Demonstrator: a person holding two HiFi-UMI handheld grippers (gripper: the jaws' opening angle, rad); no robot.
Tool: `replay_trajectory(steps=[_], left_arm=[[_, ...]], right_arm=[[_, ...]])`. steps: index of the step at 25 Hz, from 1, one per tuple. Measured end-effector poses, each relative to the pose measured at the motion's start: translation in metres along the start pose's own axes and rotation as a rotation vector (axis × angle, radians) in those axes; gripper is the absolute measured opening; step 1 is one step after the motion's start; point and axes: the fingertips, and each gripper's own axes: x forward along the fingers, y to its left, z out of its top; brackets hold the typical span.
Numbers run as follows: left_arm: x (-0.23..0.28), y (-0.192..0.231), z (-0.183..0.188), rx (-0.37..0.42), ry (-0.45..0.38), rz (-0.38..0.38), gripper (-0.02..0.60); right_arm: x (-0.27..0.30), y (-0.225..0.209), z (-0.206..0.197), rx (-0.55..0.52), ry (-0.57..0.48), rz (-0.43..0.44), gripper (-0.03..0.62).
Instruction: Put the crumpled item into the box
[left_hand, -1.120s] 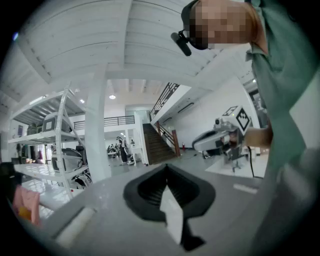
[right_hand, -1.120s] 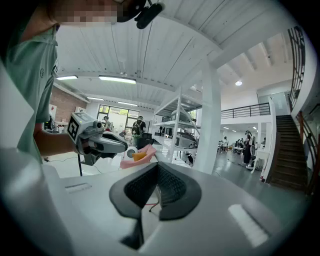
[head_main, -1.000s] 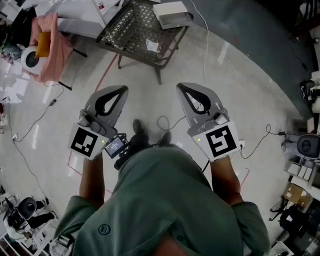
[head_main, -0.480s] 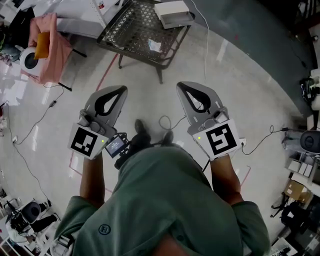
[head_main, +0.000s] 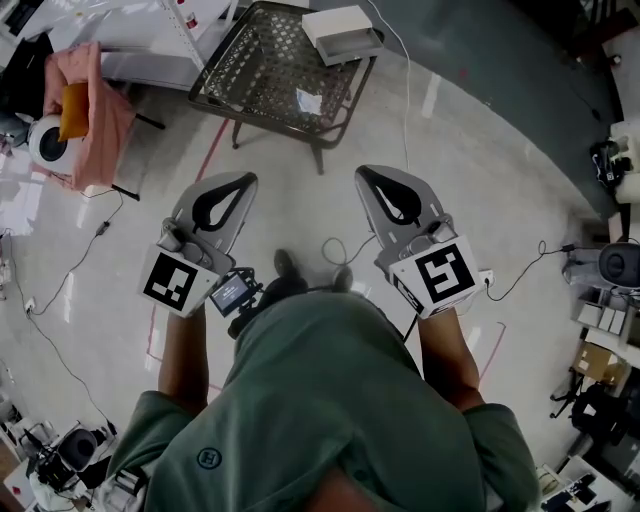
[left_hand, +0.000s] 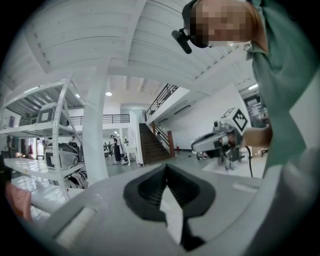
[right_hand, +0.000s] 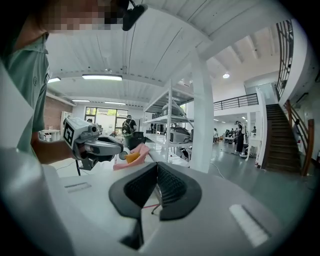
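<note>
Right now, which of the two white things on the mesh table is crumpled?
The small crumpled item, nearer the person; the other is the flat-sided box at the far corner.

The left gripper (head_main: 243, 180) and right gripper (head_main: 364, 172) have smooth, matt grey plastic shells. Their pads (right_hand: 172, 187) are black and ribbed (rubbery-looking). Beneath both, the floor (head_main: 300, 205) is pale, polished and glossy, catching light. Ahead of the gripper tips, the table (head_main: 250, 70) is dark openwork metal. On it lie a pale, papery crumpled item (head_main: 308, 100) and a matt white box (head_main: 342, 30). Well to the left of the left gripper hangs soft pink cloth (head_main: 95, 110).
</note>
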Motion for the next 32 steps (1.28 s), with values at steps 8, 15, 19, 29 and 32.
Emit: replay_trajectory(steps=[8, 15, 19, 29, 32], left_arm=[[-0.003, 0.049, -0.004, 0.014, -0.037, -0.060, 0.003], [0.012, 0.081, -0.014, -0.010, -0.031, -0.075, 0.003], [0.035, 0.094, -0.027, -0.030, 0.000, -0.060, 0.003], [0.113, 0.124, -0.022, -0.028, 0.032, 0.032, 0.003], [0.141, 0.126, -0.023, -0.032, 0.037, 0.047, 0.003]], right_arm=[[0.048, -0.002, 0.016, -0.006, -0.003, -0.069, 0.006], [0.079, -0.015, 0.024, -0.019, 0.016, -0.071, 0.005], [0.099, -0.040, 0.015, -0.008, 0.030, -0.042, 0.005], [0.136, -0.125, 0.009, -0.010, 0.015, 0.067, 0.005], [0.141, -0.152, 0.006, -0.013, 0.021, 0.092, 0.005]])
